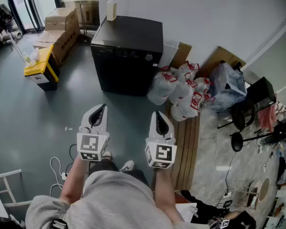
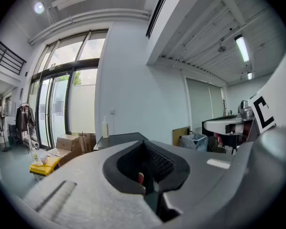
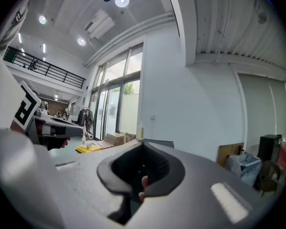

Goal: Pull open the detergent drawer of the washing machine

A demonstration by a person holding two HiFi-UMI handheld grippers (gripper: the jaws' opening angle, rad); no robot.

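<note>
The black washing machine [image 1: 128, 56] stands against the white wall at the top of the head view, its control strip and dial [image 1: 148, 57] facing me. I cannot pick out the detergent drawer on that dark strip. A pale bottle [image 1: 111, 7] stands on its lid. My left gripper [image 1: 103, 107] and right gripper [image 1: 155, 114] are held side by side over the floor, well short of the machine, both shut and empty. The left gripper view shows the shut left gripper [image 2: 143, 140] with the machine [image 2: 117, 140] beyond. The right gripper [image 3: 142, 141] is likewise shut in its own view.
White tied bags [image 1: 178, 87] and a blue bag [image 1: 228, 82] are piled right of the machine. Cardboard boxes [image 1: 59, 30] and a yellow bin [image 1: 40, 68] sit to its left. Wooden planks [image 1: 188, 147] lie on the floor at my right, cables [image 1: 57, 168] at my left.
</note>
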